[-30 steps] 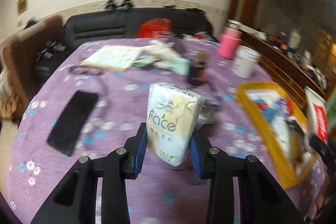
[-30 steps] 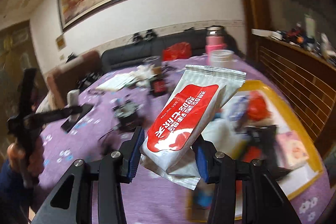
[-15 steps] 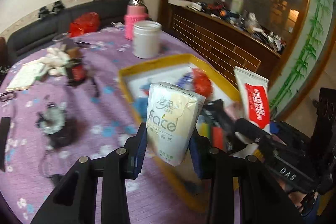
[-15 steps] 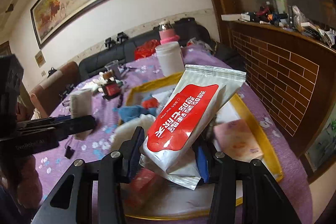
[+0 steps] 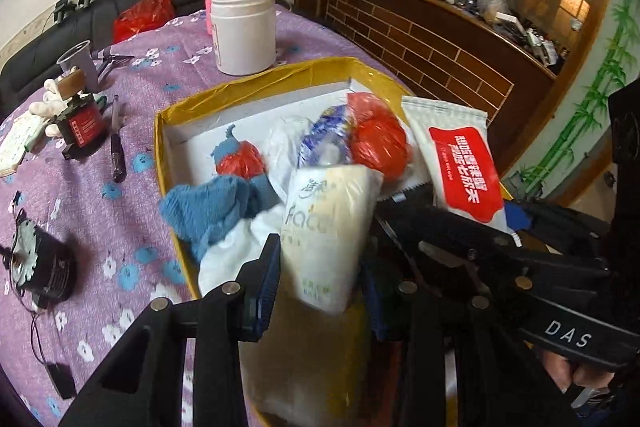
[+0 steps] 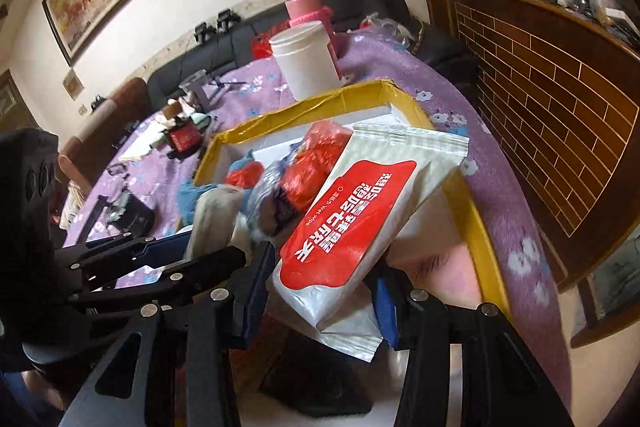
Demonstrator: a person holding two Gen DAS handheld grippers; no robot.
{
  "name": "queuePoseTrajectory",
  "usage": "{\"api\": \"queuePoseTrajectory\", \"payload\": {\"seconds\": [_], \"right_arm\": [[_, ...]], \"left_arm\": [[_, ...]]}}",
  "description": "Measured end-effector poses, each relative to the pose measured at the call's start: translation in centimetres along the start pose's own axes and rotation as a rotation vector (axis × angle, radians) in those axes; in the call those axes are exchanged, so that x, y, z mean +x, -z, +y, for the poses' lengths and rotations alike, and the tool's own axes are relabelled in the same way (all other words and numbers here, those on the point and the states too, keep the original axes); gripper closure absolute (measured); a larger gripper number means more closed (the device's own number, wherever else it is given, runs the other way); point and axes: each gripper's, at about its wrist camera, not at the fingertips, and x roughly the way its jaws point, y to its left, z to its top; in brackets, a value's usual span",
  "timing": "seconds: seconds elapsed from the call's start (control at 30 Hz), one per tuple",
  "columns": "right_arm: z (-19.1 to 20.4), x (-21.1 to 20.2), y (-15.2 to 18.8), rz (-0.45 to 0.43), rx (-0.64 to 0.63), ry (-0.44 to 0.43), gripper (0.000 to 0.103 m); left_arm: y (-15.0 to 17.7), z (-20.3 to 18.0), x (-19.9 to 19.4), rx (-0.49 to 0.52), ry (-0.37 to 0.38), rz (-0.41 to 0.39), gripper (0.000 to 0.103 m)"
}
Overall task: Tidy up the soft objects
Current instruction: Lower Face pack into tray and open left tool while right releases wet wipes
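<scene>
Dim indoor light, heavy fisheye warp, dark corners, some motion blur.

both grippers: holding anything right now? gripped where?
Left gripper pinches the tissue pack by its lower end. Right gripper pinches the red-and-white wet wipe pack near its bottom end. Both hang above the yellow box.

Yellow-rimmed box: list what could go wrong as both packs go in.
1. The yellow-rimmed box already holds a heaped blue knitted cloth and red plastic bags; the cream tissue pack in the left gripper may land on the pile and slide out.
2. The right gripper, holding the red-and-white wet-wipe pack, sits close beside the left; they could collide.
</scene>
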Motion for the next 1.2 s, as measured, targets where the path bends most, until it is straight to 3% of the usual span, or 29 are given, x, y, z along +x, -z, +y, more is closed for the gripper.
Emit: {"api": "queuePoseTrajectory", "payload": {"seconds": [0.33, 0.6, 0.7, 1.2], "right_arm": [[-0.6, 2.3, -2.4, 0.059, -0.005, -0.013, 0.050], [-1.0, 1.0, -2.0, 0.035, 0.018, -0.008, 0.036], [-0.9, 0.1, -1.8, 0.024, 0.028, -0.003, 0.033], [-0.1, -4.8, 2.4, -0.058, 0.101, 0.000, 0.027]], "left_arm": [[-1.0, 1.3, 1.7, -0.042, 0.007, 0.011, 0.067], [-0.6, 1.3, 0.8, -0.058, 0.037, -0.005, 0.054], [-0.3, 1.0, 0.1, -0.046, 0.041, -0.016, 0.045], [3.4, -0.6, -5.1, 0.070, -0.081, -0.171, 0.034]]}}
